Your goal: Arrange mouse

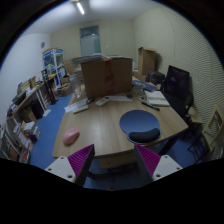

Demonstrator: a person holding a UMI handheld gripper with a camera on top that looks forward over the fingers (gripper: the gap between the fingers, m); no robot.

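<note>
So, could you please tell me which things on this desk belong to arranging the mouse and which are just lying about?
For the job:
mouse
round blue mouse mat
gripper, fingers open, holding nothing

Lying about:
cardboard boxes
keyboard
papers
chair

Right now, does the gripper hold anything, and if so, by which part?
Nothing is held. The gripper is open, its fingers apart and empty above the wooden table; the small pink mouse lies untouched on the table.

wooden table (100, 125) | cardboard box (107, 75) at far edge | black chair (178, 88) beside | shelves (52, 66) beyond
</note>
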